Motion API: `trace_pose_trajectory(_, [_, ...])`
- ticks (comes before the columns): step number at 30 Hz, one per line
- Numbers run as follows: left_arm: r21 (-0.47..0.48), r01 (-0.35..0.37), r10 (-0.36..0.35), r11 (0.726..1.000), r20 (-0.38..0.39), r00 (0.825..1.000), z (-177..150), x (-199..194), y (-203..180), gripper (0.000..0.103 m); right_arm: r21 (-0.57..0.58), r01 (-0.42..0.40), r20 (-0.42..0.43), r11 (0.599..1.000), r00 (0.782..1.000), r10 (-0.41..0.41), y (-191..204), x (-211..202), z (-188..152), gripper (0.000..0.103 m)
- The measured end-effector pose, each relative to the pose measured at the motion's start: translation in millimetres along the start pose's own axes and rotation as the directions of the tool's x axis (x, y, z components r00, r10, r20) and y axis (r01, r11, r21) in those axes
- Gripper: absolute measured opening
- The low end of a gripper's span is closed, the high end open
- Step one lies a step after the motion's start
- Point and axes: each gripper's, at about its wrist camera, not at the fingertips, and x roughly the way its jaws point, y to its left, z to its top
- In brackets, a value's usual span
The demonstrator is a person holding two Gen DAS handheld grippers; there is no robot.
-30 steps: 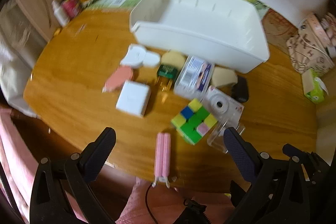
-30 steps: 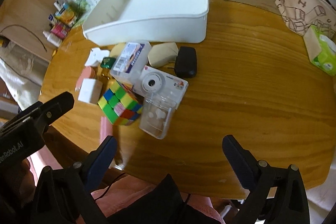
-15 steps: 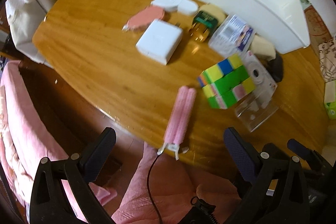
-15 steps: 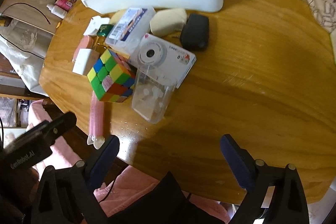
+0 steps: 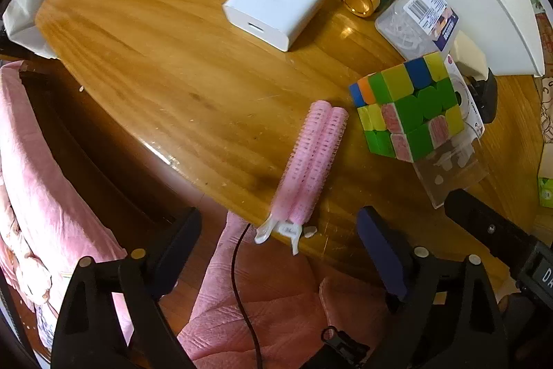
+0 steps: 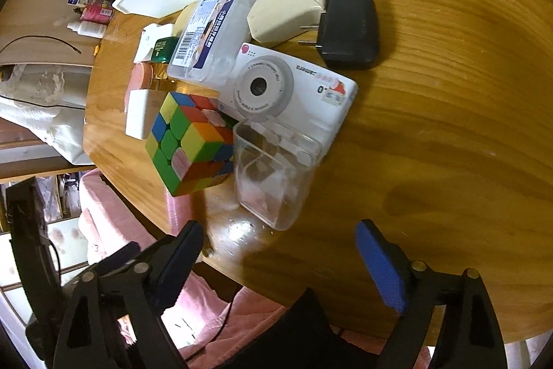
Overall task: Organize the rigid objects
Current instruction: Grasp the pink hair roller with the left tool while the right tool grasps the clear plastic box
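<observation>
The left gripper (image 5: 278,251), jaws just narrowing yet empty, frames the pink ribbed hair-roller clip (image 5: 309,166) at the wooden table's (image 5: 166,57) near edge, probably its pick. The right gripper (image 6: 280,258), likewise narrowing and empty, faces the clear plastic box (image 6: 273,172).

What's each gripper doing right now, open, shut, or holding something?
Left gripper: open, jaws just been closing, empty, above the pink hair roller.
Right gripper: open, jaws just been closing, empty, near the clear plastic box.
</observation>
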Motion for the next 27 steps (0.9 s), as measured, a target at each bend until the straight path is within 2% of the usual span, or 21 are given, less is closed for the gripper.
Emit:
trace_pose_trajectory(7, [0.055, 0.003, -0.001, 0.998, -0.044, 0.999, 11.0, 13.7, -9.6, 0.075, 0.06, -0.01, -0.023, 0.998, 1.0, 0.012, -6.2, 8.3, 9.5, 0.077])
trace_pose_trajectory(10, [0.076, 0.004, 0.001, 0.997, -0.068, 0.998, 15.9, 23.1, -16.0, 0.066, 0.076, -0.011, -0.026, 0.997, 1.0, 0.013, -9.7, 8.9, 12.9, 0.075])
trace_pose_trajectory(12, [0.089, 0.002, 0.005, 0.996, -0.081, 0.997, 19.7, 27.4, -17.9, 0.054, 0.084, -0.008, -0.028, 0.996, 1.0, 0.011, -9.8, 10.8, 15.2, 0.073])
trace_pose_trajectory(15, [0.101, 0.006, 0.003, 0.995, -0.096, 0.995, 27.2, 32.5, -17.5, 0.046, 0.1, 0.001, -0.034, 0.995, 0.999, 0.003, -8.9, 14.8, 17.7, 0.068])
trace_pose_trajectory(21, [0.123, 0.019, -0.004, 0.992, -0.121, 0.993, 46.6, 31.4, -14.9, 0.035, 0.119, 0.023, -0.022, 0.993, 1.0, -0.02, -9.3, 17.1, 23.0, 0.059])
trace_pose_trajectory(23, [0.132, 0.016, 0.0, 0.991, -0.123, 0.992, 51.2, 31.3, -15.1, 0.033, 0.122, 0.026, -0.017, 0.992, 1.0, -0.024, -9.5, 16.8, 24.8, 0.052])
trace_pose_trajectory(27, [0.139, 0.012, 0.006, 0.99, -0.128, 0.992, 60.7, 34.7, -17.4, 0.03, 0.119, 0.029, -0.016, 0.992, 1.0, -0.027, -4.6, 19.0, 27.1, 0.051])
